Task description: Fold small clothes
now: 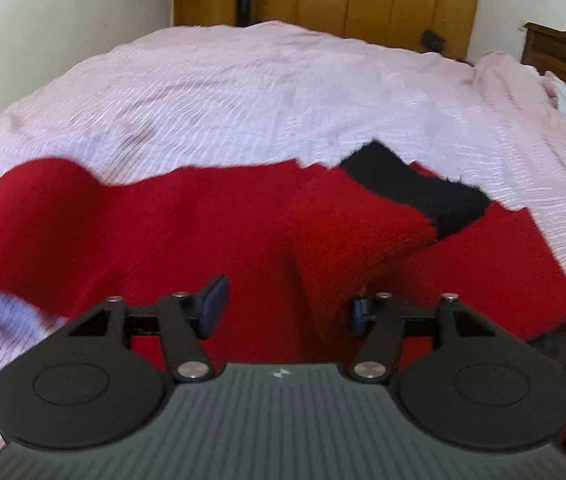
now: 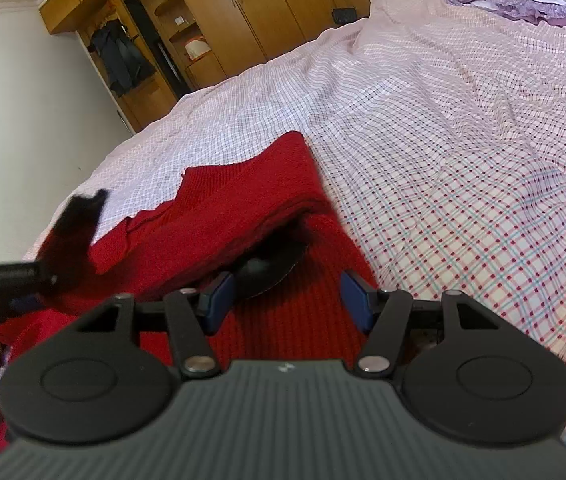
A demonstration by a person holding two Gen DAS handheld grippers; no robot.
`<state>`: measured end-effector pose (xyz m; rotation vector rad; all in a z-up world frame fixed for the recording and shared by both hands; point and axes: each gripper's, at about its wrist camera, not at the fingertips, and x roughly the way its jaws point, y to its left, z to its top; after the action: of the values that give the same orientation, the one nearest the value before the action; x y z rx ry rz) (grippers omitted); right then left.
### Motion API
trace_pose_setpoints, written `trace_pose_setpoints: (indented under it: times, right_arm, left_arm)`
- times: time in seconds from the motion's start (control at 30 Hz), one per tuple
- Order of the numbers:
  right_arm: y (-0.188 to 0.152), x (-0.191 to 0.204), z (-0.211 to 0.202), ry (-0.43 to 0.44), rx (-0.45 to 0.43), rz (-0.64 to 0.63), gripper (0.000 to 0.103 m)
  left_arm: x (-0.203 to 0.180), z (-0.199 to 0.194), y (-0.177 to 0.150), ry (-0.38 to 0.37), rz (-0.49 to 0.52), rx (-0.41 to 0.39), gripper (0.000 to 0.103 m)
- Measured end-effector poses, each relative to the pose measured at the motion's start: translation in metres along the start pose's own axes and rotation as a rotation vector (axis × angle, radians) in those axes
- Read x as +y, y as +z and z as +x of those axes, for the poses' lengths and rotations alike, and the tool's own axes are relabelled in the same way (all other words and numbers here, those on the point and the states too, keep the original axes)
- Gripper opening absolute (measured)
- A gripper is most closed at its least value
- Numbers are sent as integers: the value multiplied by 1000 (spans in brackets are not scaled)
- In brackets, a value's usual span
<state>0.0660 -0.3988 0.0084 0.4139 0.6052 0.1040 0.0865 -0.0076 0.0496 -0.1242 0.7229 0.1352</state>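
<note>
While the red sweater (image 1: pixel 211 232) lies near the bed's (image 1: pixel 243 100) near edge, both the left gripper (image 1: pixel 285 312) and right gripper (image 2: pixel 289 300) hover over it spread and empty; the knit looks soft and floppy, best pinched at its black-cuffed sleeve (image 1: pixel 423 196).

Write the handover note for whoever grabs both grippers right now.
Left gripper: open, empty, low over the red sweater.
Right gripper: open, empty, over the sweater's near edge.
Sweater lies on the checked bedsheet. A sleeve with a black cuff is folded across the body; in the right view one side is folded over too.
Done: first folds in.
Left: probably fold the far red flap in, then halve the sweater and flatten it.
</note>
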Motion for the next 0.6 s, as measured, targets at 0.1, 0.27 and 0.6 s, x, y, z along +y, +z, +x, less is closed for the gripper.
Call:
trace_pose_setpoints:
  times: [0.1, 0.27, 0.6]
  right_arm:
    - [-1, 2, 1, -7, 1, -9, 61]
    - [-2, 4, 1, -16, 0, -22, 61]
    - [-4, 11, 4, -45, 4, -59, 60]
  left_arm:
    - [15, 0, -7, 3, -14, 23, 66]
    - [43, -3, -14, 39, -62, 41, 67]
    - [78, -22, -20, 53, -76, 15, 64]
